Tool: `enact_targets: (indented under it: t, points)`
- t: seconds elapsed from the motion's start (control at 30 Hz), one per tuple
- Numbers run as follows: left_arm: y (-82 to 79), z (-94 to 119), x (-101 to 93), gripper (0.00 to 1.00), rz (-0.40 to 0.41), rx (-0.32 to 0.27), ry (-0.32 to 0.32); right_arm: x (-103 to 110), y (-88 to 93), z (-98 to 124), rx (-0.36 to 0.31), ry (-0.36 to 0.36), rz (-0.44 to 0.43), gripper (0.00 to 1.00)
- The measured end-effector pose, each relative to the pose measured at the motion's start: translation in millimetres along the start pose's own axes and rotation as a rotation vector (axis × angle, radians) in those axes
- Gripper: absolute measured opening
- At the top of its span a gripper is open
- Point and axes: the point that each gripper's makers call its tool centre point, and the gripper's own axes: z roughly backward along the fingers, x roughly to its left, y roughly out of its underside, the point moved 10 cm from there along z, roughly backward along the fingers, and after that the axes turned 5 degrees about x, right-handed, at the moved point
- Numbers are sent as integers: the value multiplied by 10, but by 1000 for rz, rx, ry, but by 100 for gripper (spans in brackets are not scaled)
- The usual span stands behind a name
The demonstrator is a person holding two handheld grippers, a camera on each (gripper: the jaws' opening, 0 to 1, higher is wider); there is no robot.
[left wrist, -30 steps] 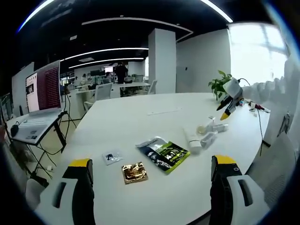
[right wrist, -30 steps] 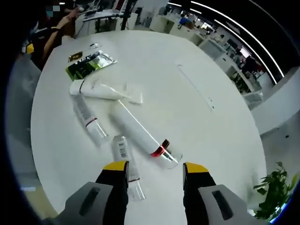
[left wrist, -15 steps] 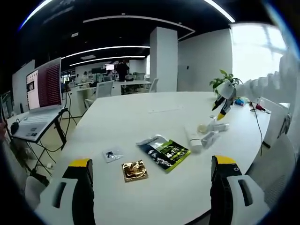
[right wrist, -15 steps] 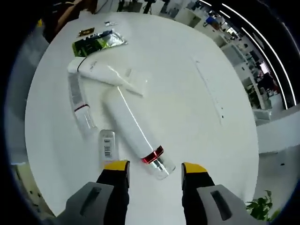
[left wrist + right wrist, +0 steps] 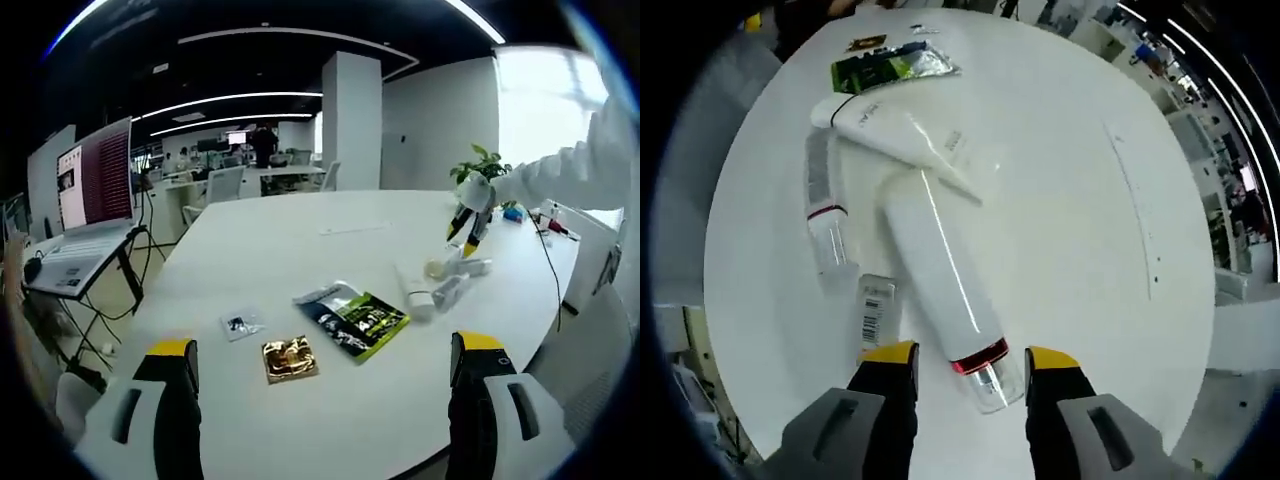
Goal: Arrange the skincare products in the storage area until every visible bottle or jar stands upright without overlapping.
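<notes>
In the right gripper view, the right gripper [image 5: 970, 375] has its jaws apart on both sides of the clear cap of a white bottle [image 5: 940, 275], which lies on the white table [image 5: 1060, 200] beside a tube [image 5: 895, 130]. In the left gripper view, the left gripper [image 5: 320, 365] has wide, empty jaws, near a green sachet [image 5: 355, 318] and a gold packet [image 5: 288, 358].

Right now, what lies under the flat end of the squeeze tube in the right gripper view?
The squeeze tube lies with its flat crimped end over the base of the tall white bottle. How far that base runs beneath is covered. Elsewhere the white table shows.
</notes>
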Motion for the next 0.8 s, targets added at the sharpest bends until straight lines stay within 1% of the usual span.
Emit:
enact_targets:
  t: [0.03, 0.07, 0.13, 0.2, 0.23, 0.27, 0.3, 0.33, 0.4, 0.43, 0.5, 0.57, 0.6, 0.63, 0.73, 0.77, 0.8]
  points:
    - [0, 1, 1, 99, 0, 0, -2, -23, -8, -16, 8, 12, 23, 36]
    - [1, 2, 2, 99, -3, 1, -6, -60, -18, -43, -1, 19, 66, 36]
    - [3, 1, 0, 99, -2, 3, -7, -102, -16, -99, -2, -18, 54, 33]
    - [6, -1, 2, 99, -3, 8, -9, -102, -57, -121, -22, -54, 68, 33]
    - [8, -2, 2, 99, -3, 8, -10, -118, -63, -138, -21, -61, 69, 32]
    - [10, -4, 3, 99, -3, 10, -10, -143, -77, -176, -13, -67, 91, 32]
    - [12, -6, 2, 99, -1, 13, -10, -148, -95, -193, -19, -76, 120, 31]
    - [14, -8, 2, 99, 0, 16, -11, -150, -103, -206, -18, -79, 121, 31]
    - [19, -18, 2, 99, -4, 23, -11, -166, -135, -242, -30, -72, 147, 32]
    - [20, -21, 1, 99, -3, 25, -10, -169, -144, -254, -28, -82, 151, 31]
    - [25, -26, 3, 99, -2, 30, -10, -137, -169, -276, -27, -133, 157, 30]
    - [26, -29, 5, 99, 1, 31, -10, -118, -190, -297, -16, -151, 187, 27]
    - [29, -32, 6, 99, 2, 33, -10, -122, -197, -306, -11, -144, 191, 27]
    - [32, -34, 8, 99, 3, 36, -11, -110, -211, -296, -12, -160, 201, 27]
    - [41, -52, 5, 98, 1, 47, -5, -130, -218, -301, -12, -176, 210, 26]
    - [48, -58, 7, 97, -1, 59, -12, -141, -221, -307, -10, -185, 208, 26]
    - [49, -65, 8, 96, -4, 59, -12, -135, -222, -312, -11, -208, 206, 28]
